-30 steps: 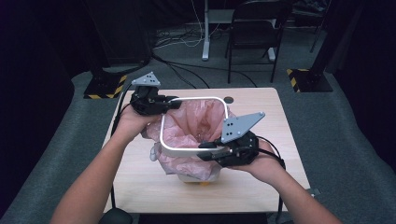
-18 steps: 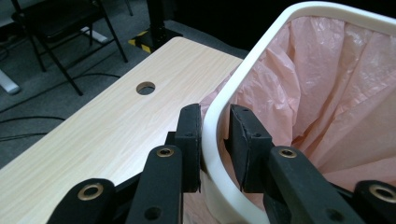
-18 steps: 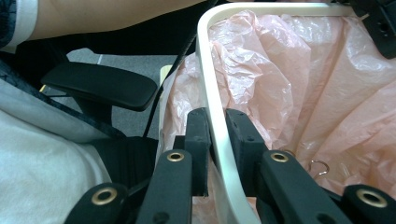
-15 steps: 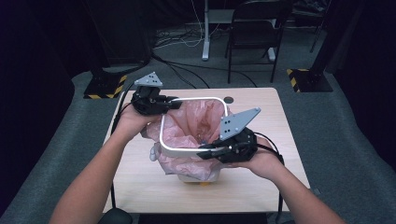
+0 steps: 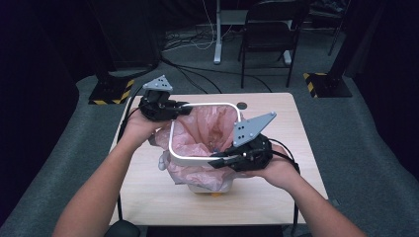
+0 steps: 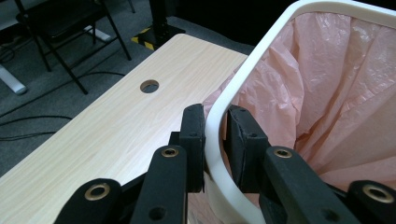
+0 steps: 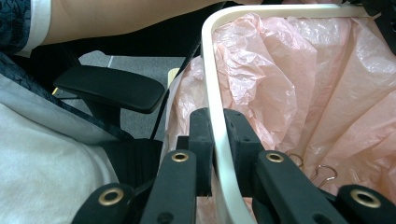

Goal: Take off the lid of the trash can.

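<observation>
A person at a wooden table [image 5: 148, 197] holds a white bin-liner ring [image 5: 173, 136] from two opposite sides, one gripper in each hand. The left gripper [image 5: 184, 107], at ten o'clock of the ring in the high view, has just been closing, and in the left gripper view its jaws pinch the ring's curved corner [image 6: 215, 140]. The right gripper [image 5: 217, 162], at five o'clock, has also just been closing, and its jaws clamp the near rail [image 7: 219, 140] in the right gripper view. The ring sits over the mouth of a small white waste bin [image 5: 210, 186] at the table's centre, with a pink plastic bag [image 5: 210, 128] draped through it and bunched over the bin's sides. A few metal binder clips [image 7: 322, 175] lie deep inside the bag.

The risks appear to lie in the thin, smooth rail: pinched on so narrow a band, it could slide or twist out of either grip. An uneven lift or push by the two hands might cock the ring against the bin, snag and tear the bag, or tip the light bin over.
</observation>
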### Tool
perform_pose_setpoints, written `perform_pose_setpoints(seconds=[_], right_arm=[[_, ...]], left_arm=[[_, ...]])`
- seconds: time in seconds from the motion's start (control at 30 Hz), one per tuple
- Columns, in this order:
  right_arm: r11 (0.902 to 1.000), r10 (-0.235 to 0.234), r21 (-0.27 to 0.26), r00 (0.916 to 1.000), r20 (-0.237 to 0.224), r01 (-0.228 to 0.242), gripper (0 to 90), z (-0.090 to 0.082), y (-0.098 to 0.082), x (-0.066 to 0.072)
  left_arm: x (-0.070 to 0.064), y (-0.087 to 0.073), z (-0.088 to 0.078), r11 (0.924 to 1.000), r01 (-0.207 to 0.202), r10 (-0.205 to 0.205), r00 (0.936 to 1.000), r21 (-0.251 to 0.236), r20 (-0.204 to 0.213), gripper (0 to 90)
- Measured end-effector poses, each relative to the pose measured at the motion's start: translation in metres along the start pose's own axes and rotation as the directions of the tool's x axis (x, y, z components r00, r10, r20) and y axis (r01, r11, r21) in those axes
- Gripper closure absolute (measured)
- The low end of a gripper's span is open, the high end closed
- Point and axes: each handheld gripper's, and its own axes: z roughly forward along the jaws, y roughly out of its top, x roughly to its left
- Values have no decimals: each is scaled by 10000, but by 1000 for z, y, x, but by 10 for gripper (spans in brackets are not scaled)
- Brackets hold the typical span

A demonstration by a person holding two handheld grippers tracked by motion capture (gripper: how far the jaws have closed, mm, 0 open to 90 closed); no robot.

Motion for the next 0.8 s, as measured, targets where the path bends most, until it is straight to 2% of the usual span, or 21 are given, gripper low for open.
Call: perform_pose_setpoints(seconds=[0.23,0.8], right_arm=[[10000,-43,-62,10000,11,43,822,0,2,0],[9991,-252,-325,9997,79,254,820,-10,13,2]], left_arm=[[1,1,-3,10000,37,-37,10000,-47,-4,771],[-1,18,-16,9999,-86,86,10000,-134,-9,772]])
